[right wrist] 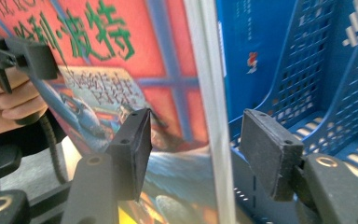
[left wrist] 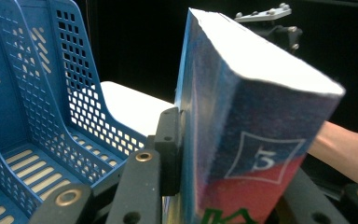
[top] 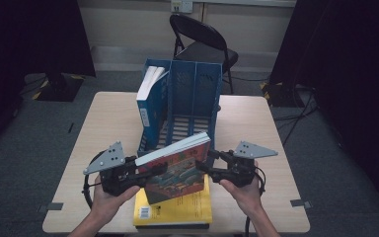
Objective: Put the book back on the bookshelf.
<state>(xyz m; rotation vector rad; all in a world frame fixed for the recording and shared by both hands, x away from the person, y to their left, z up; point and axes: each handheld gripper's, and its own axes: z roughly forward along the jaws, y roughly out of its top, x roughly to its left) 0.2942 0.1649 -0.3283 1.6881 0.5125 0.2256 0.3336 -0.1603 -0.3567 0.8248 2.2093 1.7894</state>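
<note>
We count one blue perforated plastic file rack [top: 193, 98] with one blue book [top: 150, 111] standing in its 9 o'clock slot, one yellow book [top: 177, 208] flat on the light wooden table [top: 106, 128], and one red-and-blue illustrated paperback [top: 180, 168] lifted above it. The left tongs [top: 159, 169] clamp this paperback's 9 o'clock edge. The right tongs [top: 203, 163] stand half open, pads astride its 3 o'clock edge without pressing.
</note>
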